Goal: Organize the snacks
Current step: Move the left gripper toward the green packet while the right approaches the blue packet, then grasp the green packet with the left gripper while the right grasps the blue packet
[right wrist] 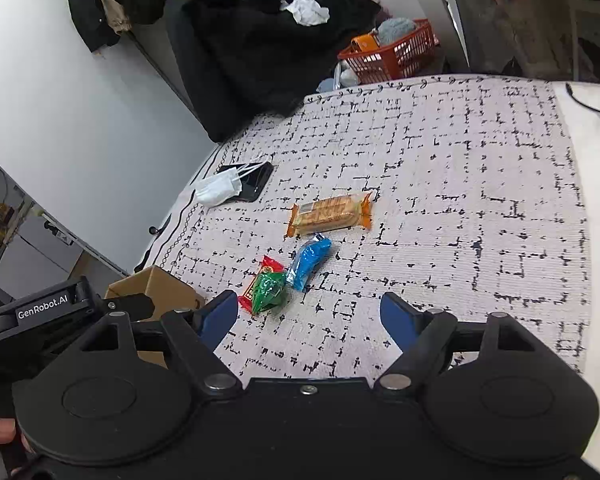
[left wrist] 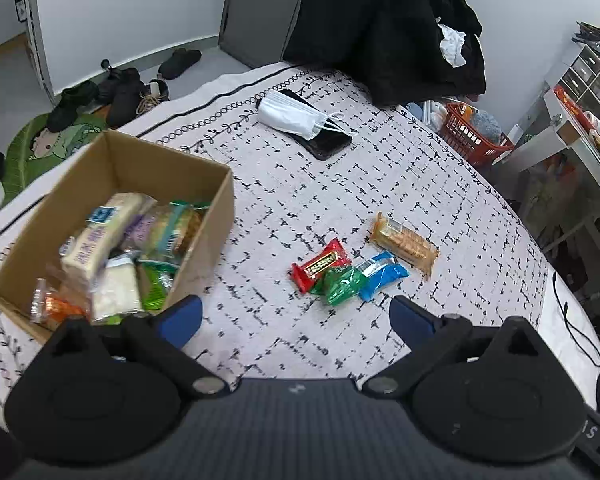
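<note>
Nearest, at the bottom of each view, the left gripper (left wrist: 296,316) and right gripper (right wrist: 308,312) both stand with fingers apart and nothing between them. Just beyond lie a green packet (right wrist: 269,291) overlapping a red packet (right wrist: 260,282), a blue packet (right wrist: 310,262) and, farther, a biscuit pack (right wrist: 330,214). Left of frame sits the cardboard box (left wrist: 216,216), already partly filled. Likely risk: closing on the overlapped green and red packets could drag both or let one slip.
</note>
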A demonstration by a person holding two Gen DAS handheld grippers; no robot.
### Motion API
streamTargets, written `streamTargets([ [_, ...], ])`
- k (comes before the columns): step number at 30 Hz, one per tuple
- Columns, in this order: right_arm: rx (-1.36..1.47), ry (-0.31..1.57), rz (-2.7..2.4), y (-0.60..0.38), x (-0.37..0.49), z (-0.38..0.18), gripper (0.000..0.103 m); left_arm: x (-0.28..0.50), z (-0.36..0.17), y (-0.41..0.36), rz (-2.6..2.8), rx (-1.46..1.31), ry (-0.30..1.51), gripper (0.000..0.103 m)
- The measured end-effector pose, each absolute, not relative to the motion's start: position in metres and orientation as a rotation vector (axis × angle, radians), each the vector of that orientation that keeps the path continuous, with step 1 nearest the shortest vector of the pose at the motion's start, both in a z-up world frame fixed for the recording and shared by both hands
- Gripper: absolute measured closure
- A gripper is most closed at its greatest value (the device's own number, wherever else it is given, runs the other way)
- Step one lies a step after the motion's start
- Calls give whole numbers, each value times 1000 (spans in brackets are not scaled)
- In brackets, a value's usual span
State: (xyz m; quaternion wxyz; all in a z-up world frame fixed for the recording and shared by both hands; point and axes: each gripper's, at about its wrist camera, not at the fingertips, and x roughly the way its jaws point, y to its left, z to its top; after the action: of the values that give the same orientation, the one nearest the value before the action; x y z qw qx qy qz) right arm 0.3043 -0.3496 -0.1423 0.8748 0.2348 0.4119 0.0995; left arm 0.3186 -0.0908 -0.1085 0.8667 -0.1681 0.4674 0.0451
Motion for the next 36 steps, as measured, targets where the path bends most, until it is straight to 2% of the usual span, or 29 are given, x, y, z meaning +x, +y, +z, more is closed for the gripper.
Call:
streamTargets([
  [7,526,897,224,-350,327,-165,36,344,-131,-102,84,-356,1000,14],
  [18,543,941,249,-343,364,-201,45,383,-172,-115,72,-396,1072,37],
  [23,541,957,254,-339,380,-218,48,401,-187,-117,74,-426,1096,41],
  [27,553,959,275,-335,390,-228,52,415,-201,-119,75,-439,1134,49],
  [36,567,957,316,-329,407,-247,58,430,-219,-127,57,-464,1181,56],
])
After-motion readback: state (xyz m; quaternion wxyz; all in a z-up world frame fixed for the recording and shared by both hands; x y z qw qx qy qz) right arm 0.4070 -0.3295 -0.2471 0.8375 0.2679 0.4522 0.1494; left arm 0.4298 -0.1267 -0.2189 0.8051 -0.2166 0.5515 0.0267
